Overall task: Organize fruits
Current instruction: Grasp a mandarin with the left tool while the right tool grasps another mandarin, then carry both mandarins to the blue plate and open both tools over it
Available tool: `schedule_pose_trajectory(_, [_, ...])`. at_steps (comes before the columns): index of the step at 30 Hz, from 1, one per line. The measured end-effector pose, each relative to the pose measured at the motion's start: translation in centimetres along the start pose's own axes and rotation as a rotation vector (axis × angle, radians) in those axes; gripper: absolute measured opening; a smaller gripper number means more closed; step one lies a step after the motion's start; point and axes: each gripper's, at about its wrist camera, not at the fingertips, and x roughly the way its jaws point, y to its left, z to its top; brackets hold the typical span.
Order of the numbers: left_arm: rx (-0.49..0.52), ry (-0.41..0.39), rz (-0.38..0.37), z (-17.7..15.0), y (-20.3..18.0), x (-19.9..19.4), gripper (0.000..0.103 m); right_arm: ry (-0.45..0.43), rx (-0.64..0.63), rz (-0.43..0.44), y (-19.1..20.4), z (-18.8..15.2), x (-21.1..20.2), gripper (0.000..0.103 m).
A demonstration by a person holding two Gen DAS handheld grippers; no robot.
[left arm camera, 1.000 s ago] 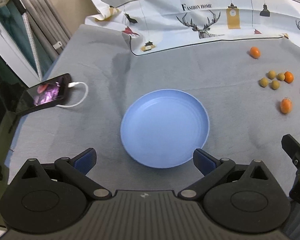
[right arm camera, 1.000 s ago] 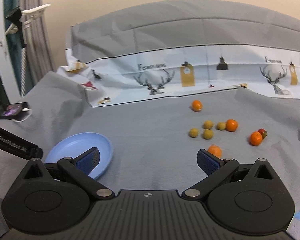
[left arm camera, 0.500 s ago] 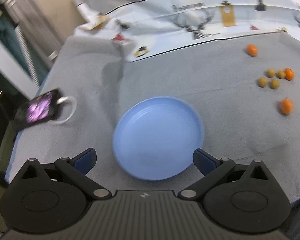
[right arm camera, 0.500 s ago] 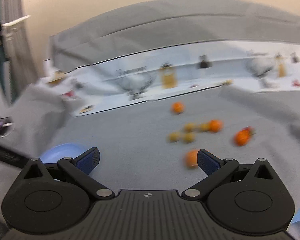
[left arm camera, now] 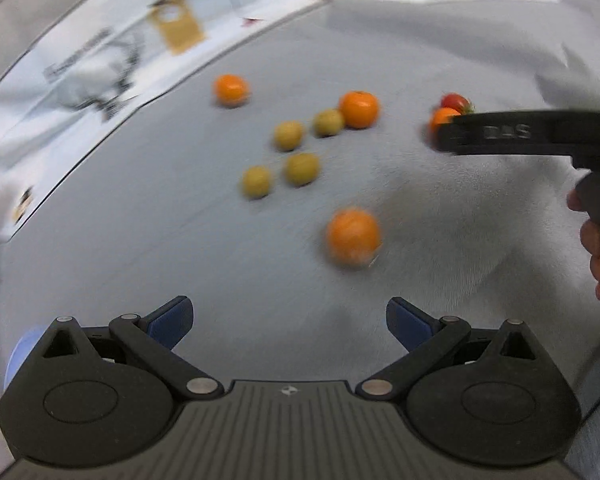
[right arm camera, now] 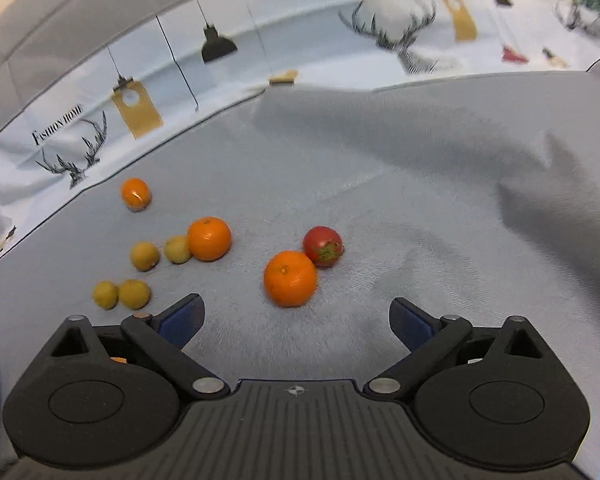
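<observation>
Both the left gripper (left arm camera: 288, 316) and right gripper (right arm camera: 296, 318) have jaws spread wide and empty above the grey cloth-covered table (right arm camera: 380, 200), with a round orange mandarin (right arm camera: 290, 278) at 12 o'clock of the right gripper, touching a red tomato (right arm camera: 323, 246).

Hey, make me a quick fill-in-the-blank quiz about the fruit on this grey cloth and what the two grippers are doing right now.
1. The red tomato touches an ____ fruit.
2. The small yellow fruits number ____.
3. The right gripper has its jaws ____.
4. The left gripper holds ____.

Missing words: orange; four; open; nothing
</observation>
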Motion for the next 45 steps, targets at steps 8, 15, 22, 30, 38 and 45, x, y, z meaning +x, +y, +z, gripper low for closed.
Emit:
schedule_pose_trajectory(8, [-0.033, 0.025, -0.112, 2.6, -0.5, 4.1, 0.038, 0.031, -0.108, -0.084, 1.6, 0.5, 4.9, 0.036])
schedule_pose_trajectory(15, [-0.061, -0.007, -0.127, 2.2, 0.7, 2.1, 0.029, 0.009, -0.034, -0.074, 0.6, -0.7, 1.2, 0.036])
schedule_pose_trajectory(22, [-0.107, -0.038, -0.106, -0.7, 4.3, -2.8, 0.005, -0.026, -0.052, -0.014, 2.9, -3.0, -5.2, 0.036])
schedule_pose_trajectory(30, [-0.152, -0.043, -0.187, -2.1, 6.2, -2.1, 0.066, 0.004, -0.031, -0.038, 4.1, -4.9, -6.4, 0.036])
schedule_pose_trajectory(38, [-0.029, 0.006, -0.191, 2.5, 0.3, 3.3, 0.062, 0.028, 0.027, -0.082, 1.5, -4.7, -5.1, 0.036])
schedule_pose_trajectory(45, [-0.056, -0.006, -0.175, 0.3, 2.7, 1.2, 0.039, 0.044, 0.019, -0.061, 1.4, -4.5, -4.6, 0.036])
